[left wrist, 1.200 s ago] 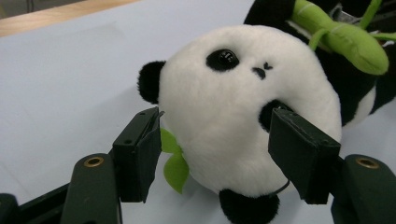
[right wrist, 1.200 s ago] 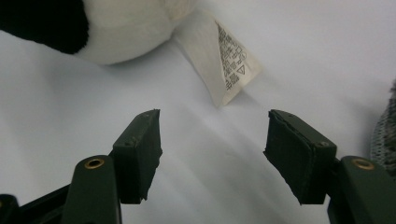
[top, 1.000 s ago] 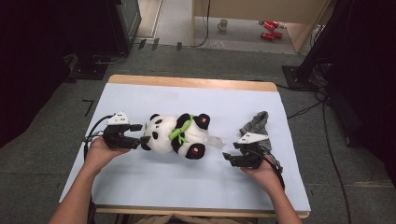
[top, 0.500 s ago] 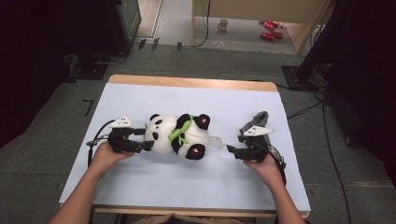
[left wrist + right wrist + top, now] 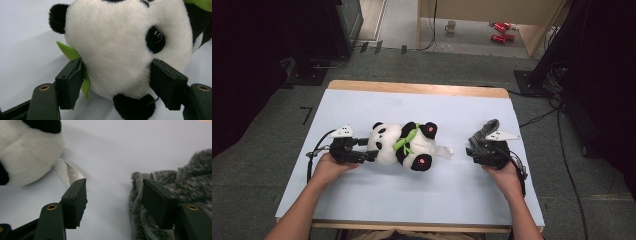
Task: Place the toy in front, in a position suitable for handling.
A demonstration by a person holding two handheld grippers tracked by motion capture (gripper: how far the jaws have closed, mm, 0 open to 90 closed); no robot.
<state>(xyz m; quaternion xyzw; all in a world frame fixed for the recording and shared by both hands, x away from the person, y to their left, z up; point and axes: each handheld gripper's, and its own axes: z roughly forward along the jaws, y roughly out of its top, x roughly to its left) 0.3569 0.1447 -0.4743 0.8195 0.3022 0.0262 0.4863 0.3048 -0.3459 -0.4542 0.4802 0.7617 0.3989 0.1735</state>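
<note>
A black-and-white panda plush with a green leaf scarf lies on its back on the pale blue table. My left gripper has just been closing its jaws around the panda's head. Both pads lie against the fur, and the left one also pins a green leaf. My right gripper stands open right of the panda, with bare table between its jaws. One of its fingers sits over the edge of a grey fuzzy cloth. The other is near the panda's white tag.
Wide bare table surface lies in front of and behind the panda. The wooden far edge borders the floor, where a mug, red objects, dark stands and cables lie off the table.
My left gripper slid in and down onto the panda's head. My right gripper drew away from the panda, rightward and up toward the grey cloth. The panda and cloth stayed put.
</note>
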